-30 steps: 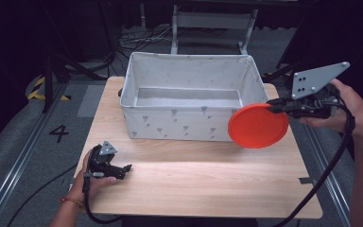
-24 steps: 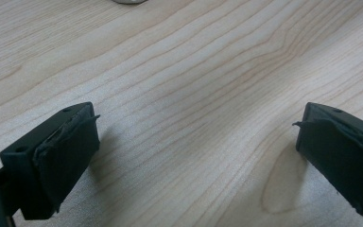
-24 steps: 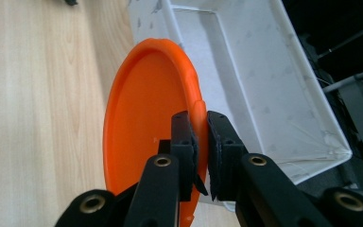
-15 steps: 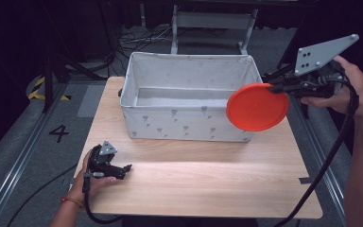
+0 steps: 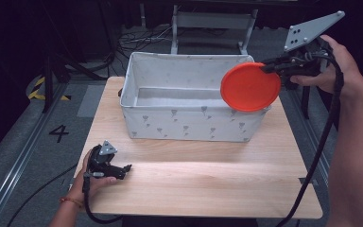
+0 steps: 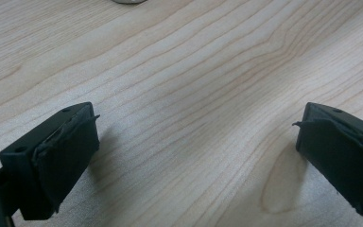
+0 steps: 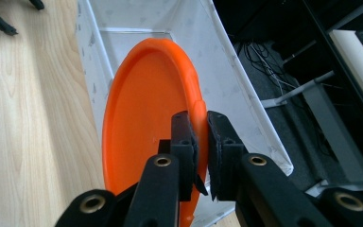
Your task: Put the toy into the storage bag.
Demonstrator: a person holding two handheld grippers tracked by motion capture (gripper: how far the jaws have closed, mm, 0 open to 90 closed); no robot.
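An orange plate hangs on edge above the right end of a white fabric bin. My right gripper is shut on the plate's rim. In the right gripper view the plate stands between the two black jaws of that gripper, with the bin's inside beyond it. My left gripper rests on the wooden table near its front left corner, held by a hand. The left gripper view has the left gripper open, with bare wood between the jaws.
The wooden table has free room in front of the bin. A floor marking "4" lies left of the table. Cables and a metal frame are behind the bin. A cable trails from the right gripper.
My right gripper has lifted the orange plate up and toward the bin's right end. The left gripper has stayed still on the table.
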